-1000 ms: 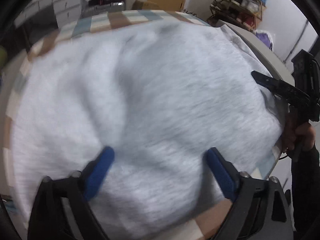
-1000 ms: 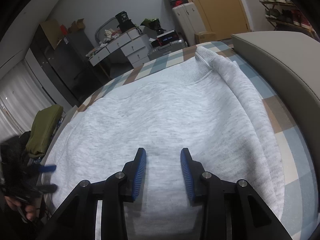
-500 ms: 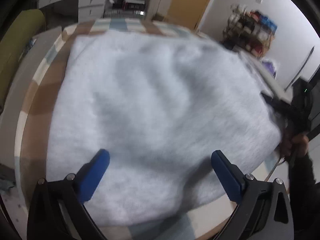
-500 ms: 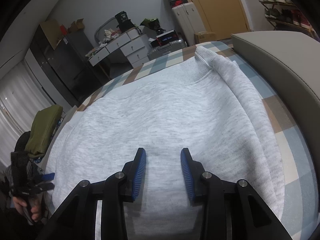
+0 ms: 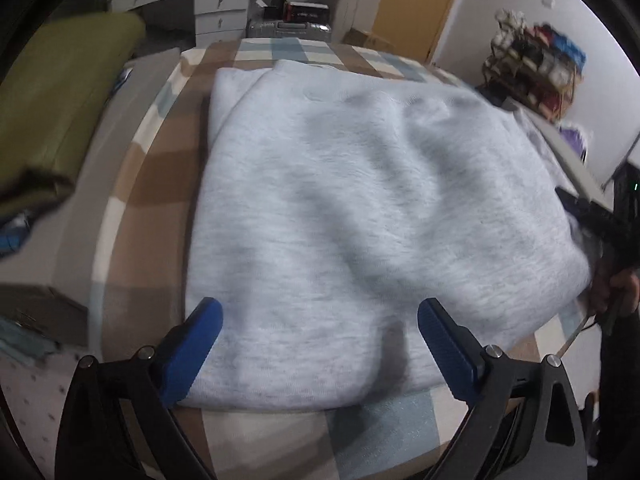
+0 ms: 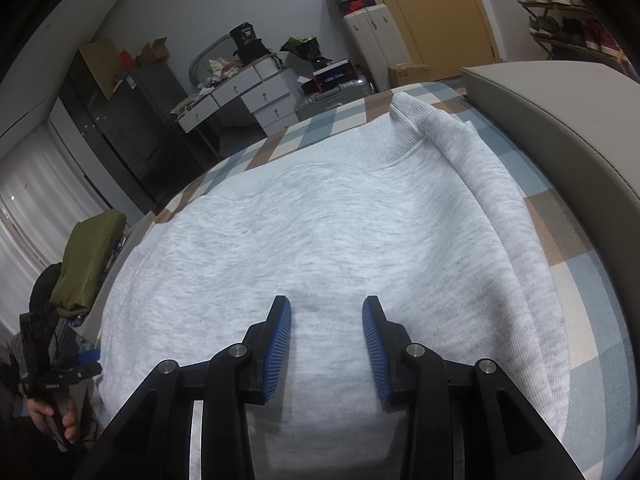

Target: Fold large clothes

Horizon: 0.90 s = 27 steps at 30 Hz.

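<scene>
Grey sweatshirt (image 6: 320, 240) flat on checked bedcover (image 6: 580, 280), both tongs empty

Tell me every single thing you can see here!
sweatshirt: one, light grey, spread flat on the bed, sleeve folded in along its right edge
bed cover: one, checked blue, brown and cream, under the sweatshirt
headboard: one, grey, padded, right of the bed
green bundle: one, olive, left of the bed
drawers: one unit, white, cluttered top, by the far wall
suitcase: one, silver, beside the drawers
door: one, yellow-brown, far wall
shoe rack: one, full of shoes, right of the door
left tool: one, black with blue pads, open over the sweatshirt's near edge
right tool: one, black with blue pads, open above the sweatshirt
</scene>
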{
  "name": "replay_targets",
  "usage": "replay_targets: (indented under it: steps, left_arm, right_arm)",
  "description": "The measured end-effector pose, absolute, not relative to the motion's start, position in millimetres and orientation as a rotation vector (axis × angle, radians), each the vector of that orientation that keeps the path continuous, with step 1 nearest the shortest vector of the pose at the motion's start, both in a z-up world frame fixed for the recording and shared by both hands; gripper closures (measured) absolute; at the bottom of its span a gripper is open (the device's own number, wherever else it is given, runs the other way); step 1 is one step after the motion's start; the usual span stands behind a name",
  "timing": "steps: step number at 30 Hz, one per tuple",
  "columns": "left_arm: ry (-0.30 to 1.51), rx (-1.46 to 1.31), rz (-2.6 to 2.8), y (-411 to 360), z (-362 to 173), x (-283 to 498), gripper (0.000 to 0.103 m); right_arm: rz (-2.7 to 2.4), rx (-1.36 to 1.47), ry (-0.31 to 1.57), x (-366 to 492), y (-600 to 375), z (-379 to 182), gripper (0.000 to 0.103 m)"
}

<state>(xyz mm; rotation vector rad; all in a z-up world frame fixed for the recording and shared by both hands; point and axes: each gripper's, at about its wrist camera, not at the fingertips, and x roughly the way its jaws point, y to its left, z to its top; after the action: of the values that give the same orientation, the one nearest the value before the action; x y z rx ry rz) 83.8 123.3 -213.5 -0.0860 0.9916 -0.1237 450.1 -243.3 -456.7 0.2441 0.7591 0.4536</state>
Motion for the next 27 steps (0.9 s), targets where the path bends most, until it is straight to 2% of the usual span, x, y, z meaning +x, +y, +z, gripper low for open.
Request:
replay_targets:
  steps: [5,7,11,14,16,20,23,27]
  left_arm:
    - [0.816,-0.019,-0.185,104,-143,97,0.008]
    - [0.802,-0.038,-0.235,108,-134,114,0.008]
    - [0.949,-0.168,-0.327,119,-159,192,0.008]
    - [1.086,-0.233,-0.306,138,-195,227,0.009]
    - [1.165,-0.280,-0.276,145,-214,236,0.013]
    - [1.101,-0.259,-0.223,150,-193,203,0.016]
    - [0.983,-0.237,-0.213,156,-170,140,0.014]
    - [0.961,-0.335,-0.140,174,-172,61,0.014]
  right_arm:
    - [0.458,0.246,0.759,444,-240,-455,0.064]
    - [0.457,0.247,0.759,442,-240,-455,0.064]
    - [0.458,0.246,0.759,441,-239,-454,0.064]
    - [0.462,0.251,0.759,439,-239,-453,0.063]
    - [0.462,0.252,0.759,437,-238,-452,0.063]
    - [0.467,0.252,0.758,433,-237,-450,0.061]
    - [0.471,0.248,0.758,430,-236,-448,0.059]
    - [0.467,0.245,0.758,427,-235,-446,0.059]
